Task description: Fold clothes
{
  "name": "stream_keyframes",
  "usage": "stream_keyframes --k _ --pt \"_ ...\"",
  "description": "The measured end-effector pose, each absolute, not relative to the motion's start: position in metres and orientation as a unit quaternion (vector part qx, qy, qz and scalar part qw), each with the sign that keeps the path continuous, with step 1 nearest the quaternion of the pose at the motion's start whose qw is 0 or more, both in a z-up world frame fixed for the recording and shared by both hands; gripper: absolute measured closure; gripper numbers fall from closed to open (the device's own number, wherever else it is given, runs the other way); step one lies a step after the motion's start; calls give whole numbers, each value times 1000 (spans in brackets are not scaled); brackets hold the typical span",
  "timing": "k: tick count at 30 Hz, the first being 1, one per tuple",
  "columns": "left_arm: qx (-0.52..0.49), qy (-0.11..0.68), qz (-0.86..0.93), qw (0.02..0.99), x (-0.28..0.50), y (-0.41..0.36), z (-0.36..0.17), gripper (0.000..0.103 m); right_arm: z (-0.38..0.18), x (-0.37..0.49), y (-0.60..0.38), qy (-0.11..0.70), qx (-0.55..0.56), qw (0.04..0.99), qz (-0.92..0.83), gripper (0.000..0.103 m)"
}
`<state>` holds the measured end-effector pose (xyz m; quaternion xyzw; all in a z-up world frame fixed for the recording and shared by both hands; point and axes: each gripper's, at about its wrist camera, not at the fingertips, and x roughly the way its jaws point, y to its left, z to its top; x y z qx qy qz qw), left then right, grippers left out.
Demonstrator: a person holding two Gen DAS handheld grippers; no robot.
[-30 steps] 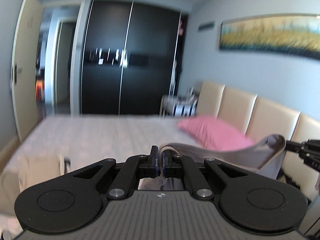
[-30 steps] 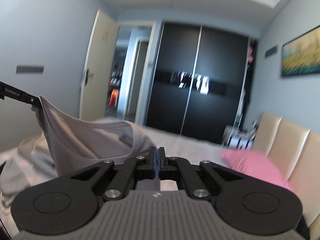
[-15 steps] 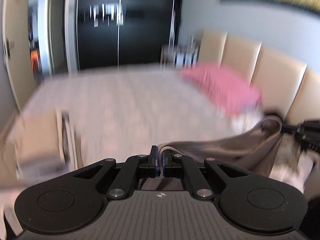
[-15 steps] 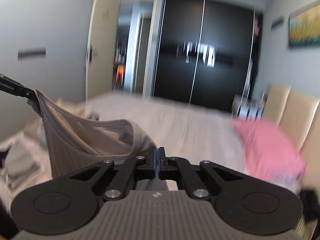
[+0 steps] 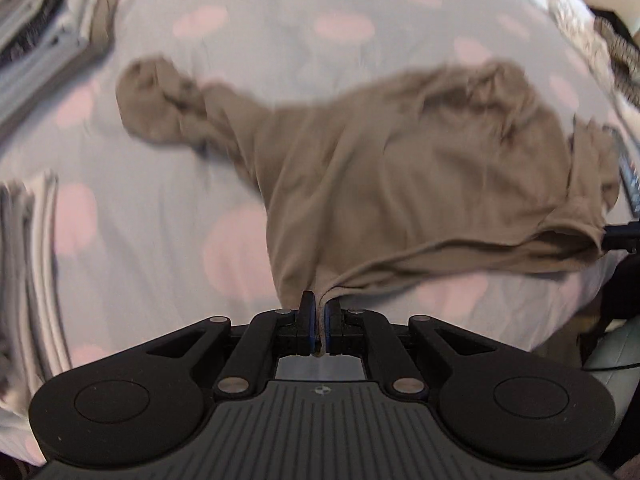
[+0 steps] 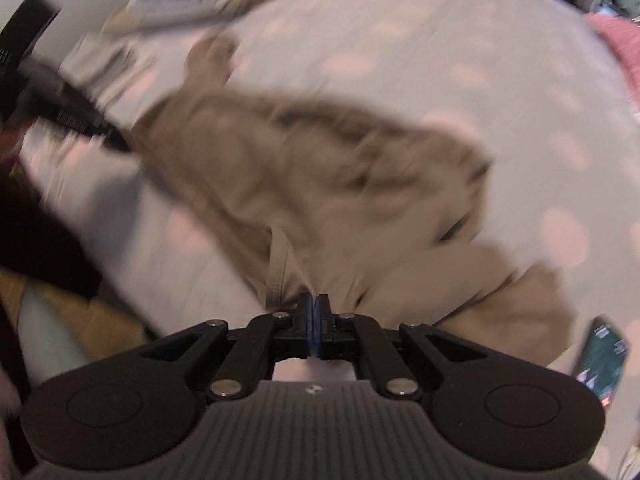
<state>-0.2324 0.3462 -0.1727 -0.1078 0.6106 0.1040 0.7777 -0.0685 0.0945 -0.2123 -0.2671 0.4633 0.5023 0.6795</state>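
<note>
A tan shirt (image 5: 420, 184) lies spread and rumpled across a bed (image 5: 280, 20) covered in a pale sheet with pink dots, one sleeve trailing off toward the upper left in the left wrist view. The left gripper (image 5: 319, 312) points steeply down at the bed, its jaws clamped on a pinch of the shirt's near edge, a sliver of cloth showing between the blue pads. The right gripper (image 6: 314, 312) is likewise angled down, its jaws pressed together on the shirt (image 6: 320, 184) beside a ribbed band that looks like the collar, though the blur makes that hard to confirm. Each gripper shows in the other's view as a dark shape at the cloth's far edge: the right one at the right margin (image 5: 620, 236), the left one at upper left (image 6: 72, 108). Stacks of folded clothes (image 5: 44, 32) sit on the bed at the left of the left wrist view, well apart from the shirt. A pink pillow (image 6: 616, 44) lies at the bed's far right corner, and a phone (image 6: 602, 360) rests on the sheet just beside the shirt's lower right sleeve.
</note>
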Motion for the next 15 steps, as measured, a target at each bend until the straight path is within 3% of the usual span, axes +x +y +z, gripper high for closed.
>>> stream_keyframes --k 6,12,15 --pt "-78 618 110 774 -237 333 -183 101 -236 -85 95 503 -300 621 521 93" --pt "-87 618 119 772 -236 336 -186 100 -207 -93 95 475 -339 602 545 87" --pt "-86 618 121 772 -235 337 -187 100 -191 -93 105 419 -386 596 566 73"
